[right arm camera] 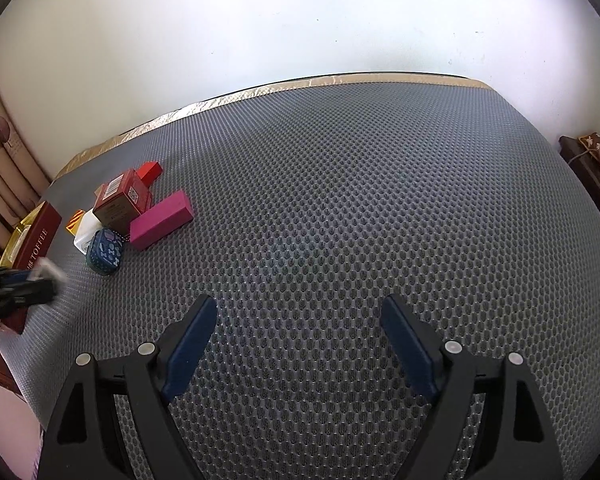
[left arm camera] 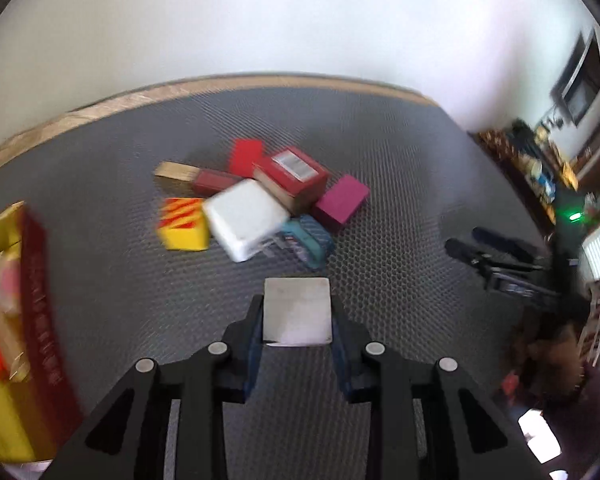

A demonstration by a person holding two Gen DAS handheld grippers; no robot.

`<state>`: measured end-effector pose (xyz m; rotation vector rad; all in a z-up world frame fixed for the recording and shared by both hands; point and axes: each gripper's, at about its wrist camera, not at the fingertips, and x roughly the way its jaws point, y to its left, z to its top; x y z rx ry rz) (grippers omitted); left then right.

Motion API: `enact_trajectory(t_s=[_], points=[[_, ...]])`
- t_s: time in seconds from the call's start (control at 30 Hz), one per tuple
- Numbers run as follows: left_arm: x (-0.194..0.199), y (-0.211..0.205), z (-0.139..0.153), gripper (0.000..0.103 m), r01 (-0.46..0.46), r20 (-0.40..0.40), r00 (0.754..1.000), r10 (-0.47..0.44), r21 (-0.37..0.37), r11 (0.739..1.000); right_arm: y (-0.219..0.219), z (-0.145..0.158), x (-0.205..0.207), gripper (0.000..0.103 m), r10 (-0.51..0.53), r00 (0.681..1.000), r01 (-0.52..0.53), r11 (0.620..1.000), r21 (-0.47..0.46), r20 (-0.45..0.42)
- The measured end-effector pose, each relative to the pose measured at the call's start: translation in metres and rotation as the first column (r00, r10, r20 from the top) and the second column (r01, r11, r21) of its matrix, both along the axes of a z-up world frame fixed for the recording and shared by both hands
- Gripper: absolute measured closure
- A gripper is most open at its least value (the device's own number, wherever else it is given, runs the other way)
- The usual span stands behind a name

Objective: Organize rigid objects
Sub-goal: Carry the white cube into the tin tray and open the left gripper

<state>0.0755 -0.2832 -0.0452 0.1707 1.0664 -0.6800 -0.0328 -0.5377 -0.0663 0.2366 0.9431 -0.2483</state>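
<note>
Left gripper [left arm camera: 298,320] is clamped on a small white box [left arm camera: 297,310], pads against its two side faces, carried above the grey mat [left arm camera: 380,140] beside the open toffee tin [left arm camera: 40,300]; it looks stiff, light and smooth-faced, so I judge a squeeze across the flat sides sound, with some risk of slipping. Right gripper [right arm camera: 300,344] hangs wide and empty over bare mat. Farther off lies the pile of boxes [left arm camera: 260,196], rigid and overlapping, best taken singly by opposite flat faces.
</note>
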Motion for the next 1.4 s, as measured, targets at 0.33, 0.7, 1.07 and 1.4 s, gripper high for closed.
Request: enact_trajectory(t_s=[0.33,0.7,1.07,1.4], points=[[0.007,0.159,0.047,0.073,-0.291,0.136,0.953,0.272,0.15,0.945,0.01,-0.004,0.008,0.019,0.008,0.999,-0.01,0.998,-0.058,-0.034],[0.042,0.226,-0.016,0.073,-0.333,0.091,0.943,0.321,0.307,0.891,0.021,-0.01,0.019,0.016,0.017,0.997,-0.024,0.994,-0.107,-0.07],[0.047,0.239,-0.027,0.073,-0.363,0.088,0.931,0.353,0.298,0.883,0.027,-0.013,0.024,0.013,0.024,0.996,-0.034,0.992,-0.121,-0.084],[0.027,0.234,0.016,0.065,-0.484,0.213,0.872,0.44,0.24,0.842,0.021,-0.003,0.015,0.022,0.056,0.997,-0.059,0.996,-0.07,-0.049]])
